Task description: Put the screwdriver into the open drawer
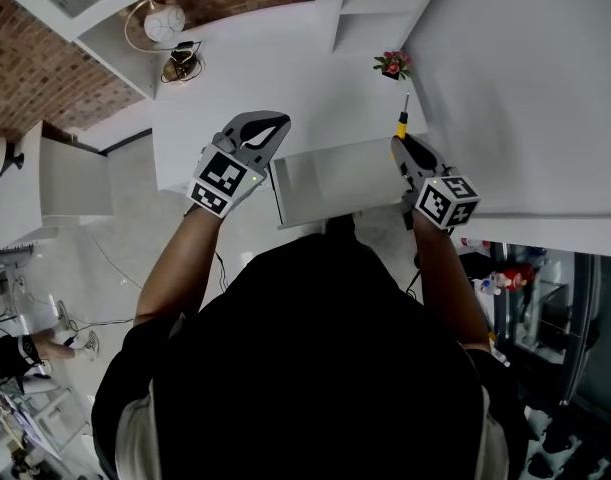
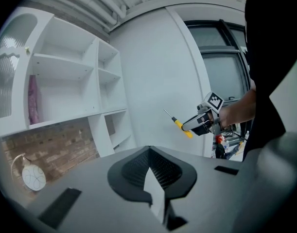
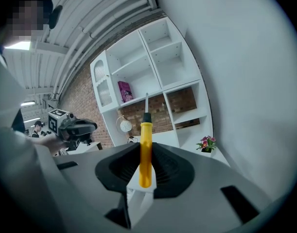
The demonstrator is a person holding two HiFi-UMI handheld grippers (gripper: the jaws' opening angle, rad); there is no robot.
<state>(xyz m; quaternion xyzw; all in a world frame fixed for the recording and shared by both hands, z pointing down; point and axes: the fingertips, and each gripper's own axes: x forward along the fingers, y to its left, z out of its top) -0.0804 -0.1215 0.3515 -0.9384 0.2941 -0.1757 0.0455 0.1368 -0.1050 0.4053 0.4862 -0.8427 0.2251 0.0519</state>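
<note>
One screwdriver (image 3: 145, 152), yellow handle, black collar, thin shaft, pinched in my right tool (image 1: 400, 144) by the open drawer (image 1: 335, 183)'s corner; left tool (image 1: 271, 128) closed on nothing.

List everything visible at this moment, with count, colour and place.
screwdriver: 1, yellow handle, clamped in the right gripper
drawer: 1, white, pulled open between both grippers
flower pot: 1, pink blooms, on the white counter beyond the drawer
round object: 1, white, by the brick wall
shelf unit: 1, white, holds one pink book-like item
left gripper: grey, shut, empty
right gripper: grey, shut on the screwdriver
</note>
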